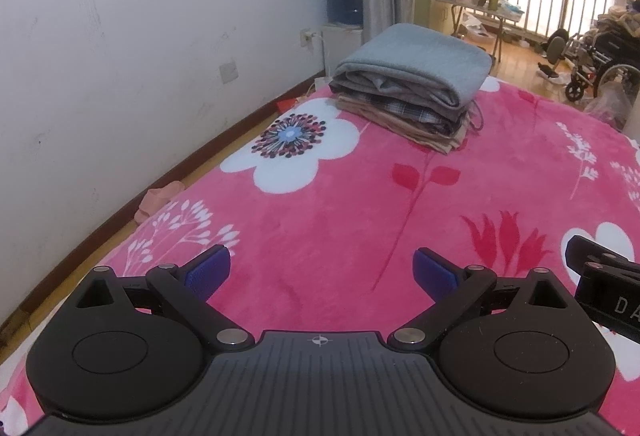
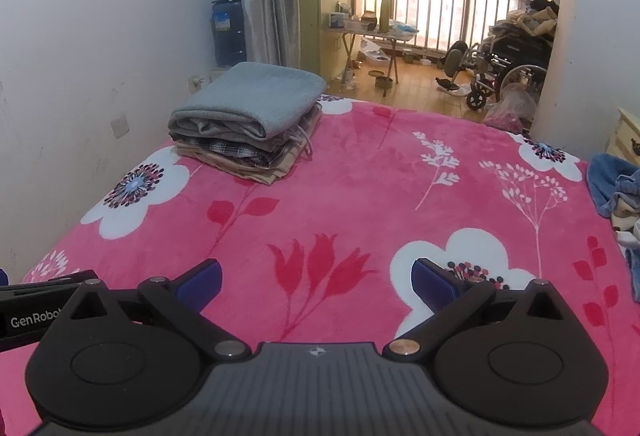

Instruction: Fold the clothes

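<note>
With both left tongs and right tongs spread empty over bed, stack folded, heap loose: grip seams, not bulk

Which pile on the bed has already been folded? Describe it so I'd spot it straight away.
Start at the pink flowered blanket covering the bed. At its far corner by the white wall sits the folded stack. Unlike the crumpled blue clothes at the right edge, it is neat, topped by a grey-blue towel.

Both grippers' fingers wide apart, empty
</note>
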